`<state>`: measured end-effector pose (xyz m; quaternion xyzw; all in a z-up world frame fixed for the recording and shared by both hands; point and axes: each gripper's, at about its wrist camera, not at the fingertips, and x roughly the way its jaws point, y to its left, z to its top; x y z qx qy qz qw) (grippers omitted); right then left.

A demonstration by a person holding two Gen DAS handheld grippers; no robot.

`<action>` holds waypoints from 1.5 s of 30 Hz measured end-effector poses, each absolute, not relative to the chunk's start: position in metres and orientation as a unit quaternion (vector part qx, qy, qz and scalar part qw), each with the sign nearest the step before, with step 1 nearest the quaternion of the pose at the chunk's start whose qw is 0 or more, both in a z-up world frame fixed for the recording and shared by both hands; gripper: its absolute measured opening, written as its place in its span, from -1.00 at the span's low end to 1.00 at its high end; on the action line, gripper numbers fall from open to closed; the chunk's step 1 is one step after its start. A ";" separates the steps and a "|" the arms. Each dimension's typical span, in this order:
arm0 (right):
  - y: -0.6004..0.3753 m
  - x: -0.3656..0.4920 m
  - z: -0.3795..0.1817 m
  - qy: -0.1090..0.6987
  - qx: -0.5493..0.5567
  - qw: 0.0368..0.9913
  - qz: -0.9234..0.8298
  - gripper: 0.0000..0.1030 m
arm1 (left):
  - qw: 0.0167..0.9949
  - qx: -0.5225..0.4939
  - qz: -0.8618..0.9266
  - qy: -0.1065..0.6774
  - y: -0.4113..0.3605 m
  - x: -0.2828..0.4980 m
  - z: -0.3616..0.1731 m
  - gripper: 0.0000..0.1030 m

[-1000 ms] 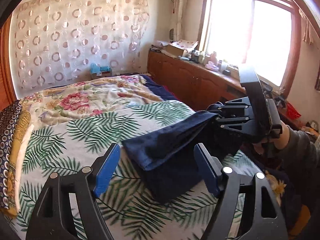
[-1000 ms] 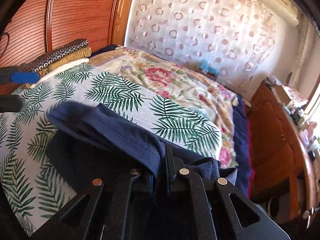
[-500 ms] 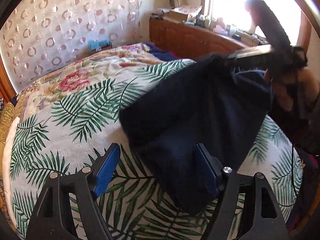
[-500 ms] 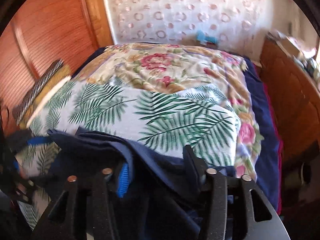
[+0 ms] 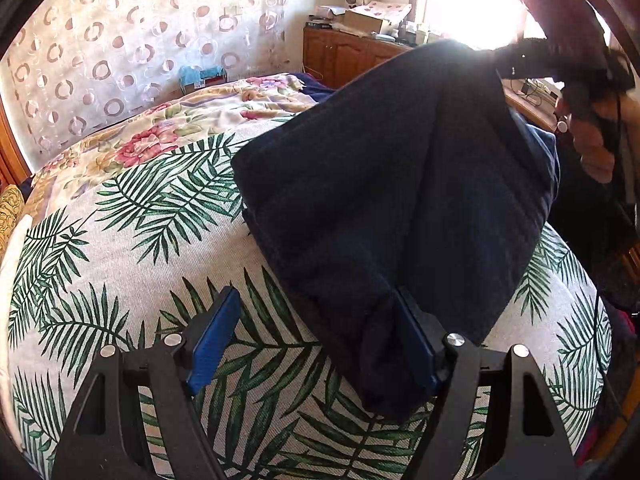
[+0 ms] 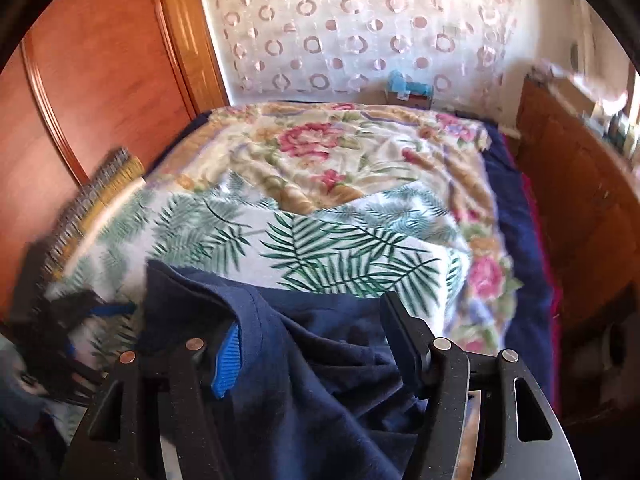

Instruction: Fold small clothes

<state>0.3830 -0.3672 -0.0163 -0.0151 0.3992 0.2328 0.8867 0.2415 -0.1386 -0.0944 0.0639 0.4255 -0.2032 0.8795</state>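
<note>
A dark navy garment (image 5: 392, 200) lies partly folded on the palm-leaf bedspread (image 5: 132, 240), its far edge lifted toward the right gripper's body (image 5: 560, 56). My left gripper (image 5: 316, 340) is open; its right finger touches the garment's near corner. In the right wrist view the same garment (image 6: 304, 360) drapes between and over the open fingers of my right gripper (image 6: 312, 344). The jaws stand wide apart, with cloth lying loose across them.
A floral quilt (image 6: 340, 152) covers the far half of the bed. Folded patterned cloths (image 6: 96, 188) are stacked at the bed's left edge by the wooden wardrobe (image 6: 100, 80). A wooden dresser (image 5: 344, 52) with clutter stands under the window at right.
The right gripper went from shut on the garment to open, and swung up and over. The garment's far edge rose. The left gripper moved closer to the cloth's near corner.
</note>
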 end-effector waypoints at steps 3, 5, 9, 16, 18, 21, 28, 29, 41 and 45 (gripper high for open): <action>-0.387 0.392 -0.010 0.389 0.005 0.904 0.177 0.27 | 0.878 0.062 -0.203 0.428 -0.139 0.239 -0.097 0.49; -0.394 0.393 -0.007 0.373 -0.003 0.915 0.151 0.27 | 0.878 0.059 -0.203 0.429 -0.139 0.239 -0.096 0.49; -0.397 0.376 -0.006 0.363 -0.035 0.920 0.141 0.27 | 0.885 0.052 -0.200 0.417 -0.136 0.236 -0.088 0.49; -0.369 0.304 -0.036 0.368 -0.109 0.904 0.187 0.27 | 0.902 0.042 -0.197 0.381 -0.125 0.242 -0.064 0.49; -0.361 0.288 -0.043 0.371 -0.113 0.898 0.209 0.27 | 0.904 0.039 -0.195 0.378 -0.123 0.242 -0.061 0.49; -0.353 0.276 -0.055 0.375 -0.137 0.889 0.225 0.18 | 0.905 0.036 -0.195 0.376 -0.123 0.240 -0.058 0.49; -0.371 0.292 -0.063 0.380 -0.158 0.892 0.189 -0.76 | 0.904 0.041 -0.193 0.380 -0.120 0.242 -0.063 0.49; -0.374 0.294 -0.056 0.370 -0.151 0.900 0.175 -0.76 | 0.903 0.041 -0.194 0.381 -0.120 0.243 -0.064 0.49; -0.420 0.288 -0.049 0.351 -0.045 0.930 0.096 0.13 | 0.892 0.014 -0.203 0.403 -0.114 0.259 -0.073 0.47; -0.434 0.279 -0.064 0.387 -0.015 0.914 0.122 0.28 | 0.880 -0.018 -0.217 0.423 -0.113 0.273 -0.079 0.23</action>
